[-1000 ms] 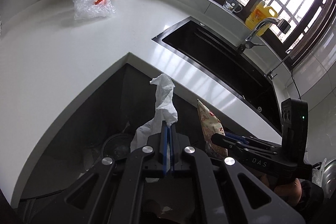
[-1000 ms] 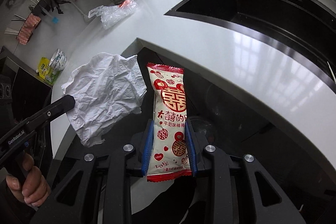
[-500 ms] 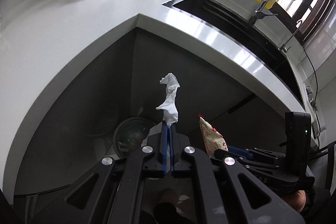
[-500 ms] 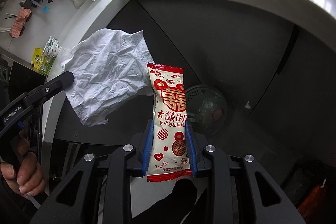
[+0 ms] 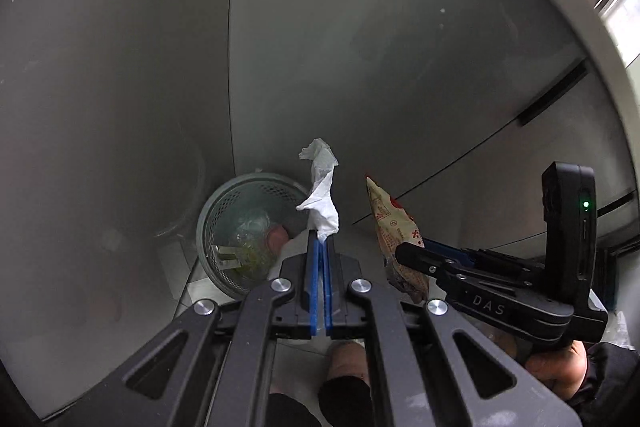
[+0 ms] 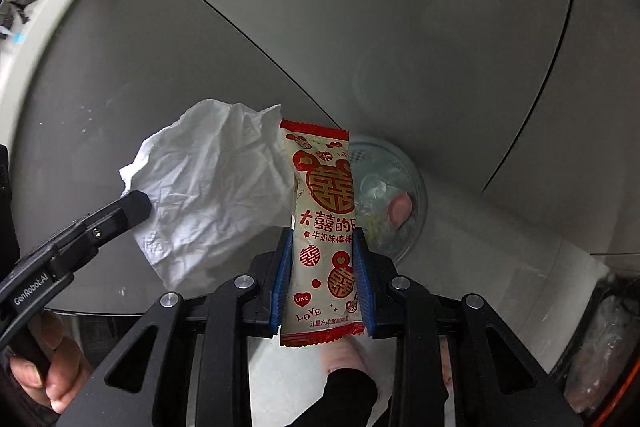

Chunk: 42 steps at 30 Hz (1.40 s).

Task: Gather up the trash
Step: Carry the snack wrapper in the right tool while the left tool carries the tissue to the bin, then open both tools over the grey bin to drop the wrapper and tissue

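My left gripper (image 5: 320, 243) is shut on a crumpled white tissue (image 5: 322, 195), which also shows in the right wrist view (image 6: 212, 187). My right gripper (image 6: 322, 247) is shut on a red-and-cream snack wrapper (image 6: 324, 223), which shows edge-on in the left wrist view (image 5: 394, 227). Both are held above the floor beside a round grey perforated trash bin (image 5: 224, 223), seen again in the right wrist view (image 6: 404, 195) behind the wrapper. The bin holds clear plastic and a pinkish item.
Grey cabinet fronts (image 5: 360, 47) rise behind the bin, with the pale countertop edge (image 5: 592, 39) at the upper right. A dark object with an orange rim (image 6: 600, 359) stands at the lower right. My foot (image 5: 344, 363) shows below the left gripper.
Both grippers have dropped from countertop height to below the counter edge, toward the floor. The trash bin is now larger and closer. Both still hold their items.
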{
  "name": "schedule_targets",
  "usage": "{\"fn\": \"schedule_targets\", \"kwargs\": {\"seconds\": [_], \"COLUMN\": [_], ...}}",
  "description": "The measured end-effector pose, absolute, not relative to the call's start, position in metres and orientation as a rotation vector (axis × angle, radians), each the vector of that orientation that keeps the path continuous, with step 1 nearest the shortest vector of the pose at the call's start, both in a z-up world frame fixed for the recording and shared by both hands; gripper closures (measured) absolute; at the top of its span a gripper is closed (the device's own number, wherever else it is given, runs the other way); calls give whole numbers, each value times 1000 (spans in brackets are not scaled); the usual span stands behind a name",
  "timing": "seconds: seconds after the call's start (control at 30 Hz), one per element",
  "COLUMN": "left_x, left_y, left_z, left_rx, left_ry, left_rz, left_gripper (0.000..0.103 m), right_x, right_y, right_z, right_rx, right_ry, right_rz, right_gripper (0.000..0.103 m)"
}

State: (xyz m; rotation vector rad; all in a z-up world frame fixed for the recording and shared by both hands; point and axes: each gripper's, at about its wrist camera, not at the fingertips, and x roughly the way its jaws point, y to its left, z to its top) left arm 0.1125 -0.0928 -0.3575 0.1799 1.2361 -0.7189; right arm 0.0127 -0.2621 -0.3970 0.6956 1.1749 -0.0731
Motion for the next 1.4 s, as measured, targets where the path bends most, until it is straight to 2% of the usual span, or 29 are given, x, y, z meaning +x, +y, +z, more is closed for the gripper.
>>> {"fn": "schedule_targets", "kwargs": {"seconds": [0.43,0.73,0.8,0.83,0.93,1.03,1.4], "left_x": [157,168,171,172,177,177,163], "left_y": [-89,-92,-91,-90,-87,-84,-73], "left_z": [-500,-545,-546,-547,-546,-539,-509], "left_rx": [196,247,237,232,207,224,270], "left_ry": [1375,1397,1396,1407,1421,1390,1388], "left_rz": [-638,-597,-584,-575,-555,-532,-522], "left_gripper": [100,100,97,95,74,56,55], "right_x": [46,86,86,85,86,82,51], "right_y": [-255,-256,-261,-264,-264,-262,-258], "right_z": [-549,-605,-612,-613,-615,-612,-595], "right_rx": [805,826,818,818,797,784,851], "right_ry": [1276,1331,1341,1358,1377,1375,1407], "right_rz": [-107,-96,-91,-90,-105,-113,-129], "right_gripper": [75,74,72,68,61,61,61]}}
